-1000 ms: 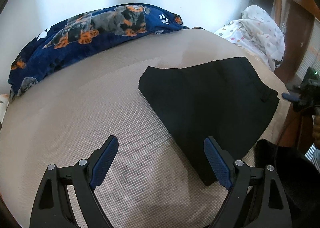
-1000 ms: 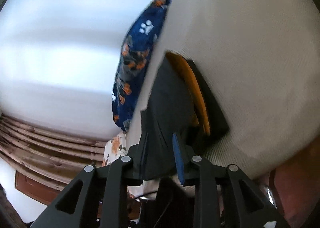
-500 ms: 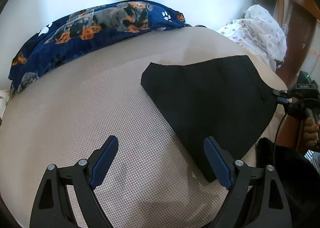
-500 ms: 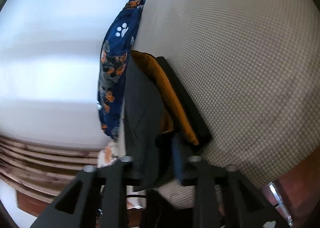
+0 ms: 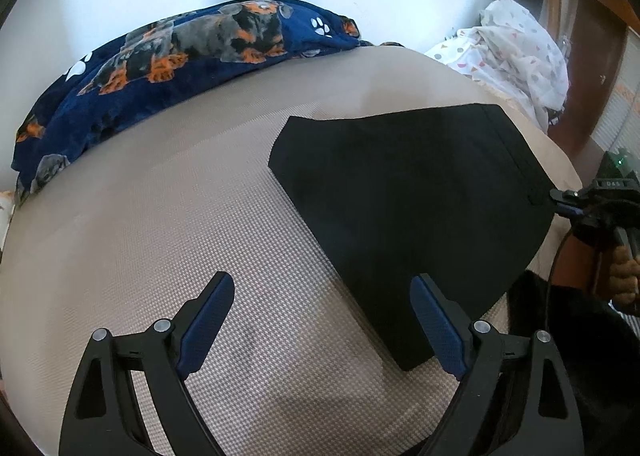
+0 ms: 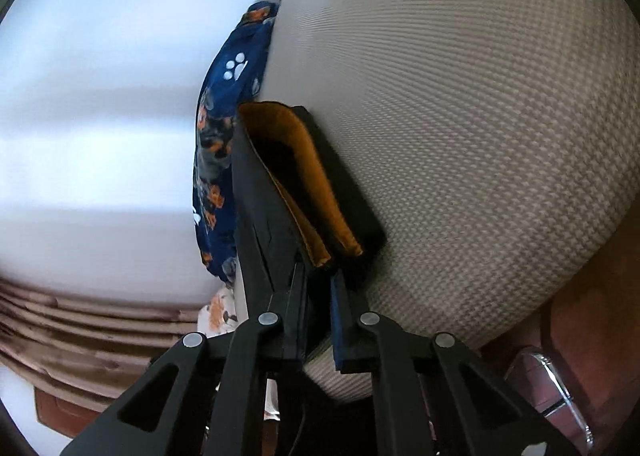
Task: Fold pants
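Black pants (image 5: 408, 208) lie folded flat on the beige bed (image 5: 160, 216), waistband to the right. My left gripper (image 5: 322, 280) hovers open over the bed beside the pants' near corner, its right finger (image 5: 436, 320) over the fabric edge, nothing gripped. At the waistband's right corner my right gripper (image 5: 560, 200) sits low. In the right wrist view its jaws (image 6: 318, 272) are closing, pinching the black waistband (image 6: 264, 216). The orange lining (image 6: 304, 160) shows inside the gaping waist.
A navy dog-print blanket (image 5: 180, 52) runs along the bed's far edge by the white wall. A white spotted cloth (image 5: 520, 52) is heaped at the far right near a wooden door (image 5: 592, 36). A hand (image 5: 624, 276) holds the right gripper. Brown curtains (image 6: 60, 320) hang beyond the bed.
My right gripper has come down to the bed with the waistband and its jaws have narrowed on it. The pants' right edge now lies flatter. The left gripper has hardly moved.
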`<state>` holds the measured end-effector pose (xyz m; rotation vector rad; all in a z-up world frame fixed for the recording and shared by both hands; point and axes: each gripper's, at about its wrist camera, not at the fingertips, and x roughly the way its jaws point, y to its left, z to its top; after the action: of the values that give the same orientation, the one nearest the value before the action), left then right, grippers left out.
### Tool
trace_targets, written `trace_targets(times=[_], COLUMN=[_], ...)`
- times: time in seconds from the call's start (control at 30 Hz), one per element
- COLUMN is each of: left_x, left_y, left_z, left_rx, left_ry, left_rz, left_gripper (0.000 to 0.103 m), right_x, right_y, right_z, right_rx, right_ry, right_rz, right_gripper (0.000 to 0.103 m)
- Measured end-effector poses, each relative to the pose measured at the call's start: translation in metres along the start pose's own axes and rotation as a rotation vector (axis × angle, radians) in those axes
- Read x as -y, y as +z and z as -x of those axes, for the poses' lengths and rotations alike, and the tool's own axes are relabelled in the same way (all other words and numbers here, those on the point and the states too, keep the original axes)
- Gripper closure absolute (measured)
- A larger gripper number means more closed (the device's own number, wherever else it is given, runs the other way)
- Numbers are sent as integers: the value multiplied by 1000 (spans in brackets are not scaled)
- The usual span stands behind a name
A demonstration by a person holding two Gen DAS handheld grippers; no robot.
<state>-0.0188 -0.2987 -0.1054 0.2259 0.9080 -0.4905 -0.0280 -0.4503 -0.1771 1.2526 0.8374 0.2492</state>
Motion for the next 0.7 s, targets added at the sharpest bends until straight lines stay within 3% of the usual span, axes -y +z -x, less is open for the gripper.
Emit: trace_targets(times=[0.37,0.57,0.7], left_x=[2,3,1], left_y=[-3,-4,-5], left_z=[-12,-12,-13], left_rx=[-35,-31,-36], left_ry=[-12,-11,-11], left_rz=[12,14,23], left_gripper=[13,13,13], right_x=[-3,-21,-24], right_y=[4,6,11], right_z=[-8,-3,-3], right_rx=[-10,14,18], right_ry=[-52,-100,-120], right_rz=[-6,46,64], right_gripper=[93,80,80])
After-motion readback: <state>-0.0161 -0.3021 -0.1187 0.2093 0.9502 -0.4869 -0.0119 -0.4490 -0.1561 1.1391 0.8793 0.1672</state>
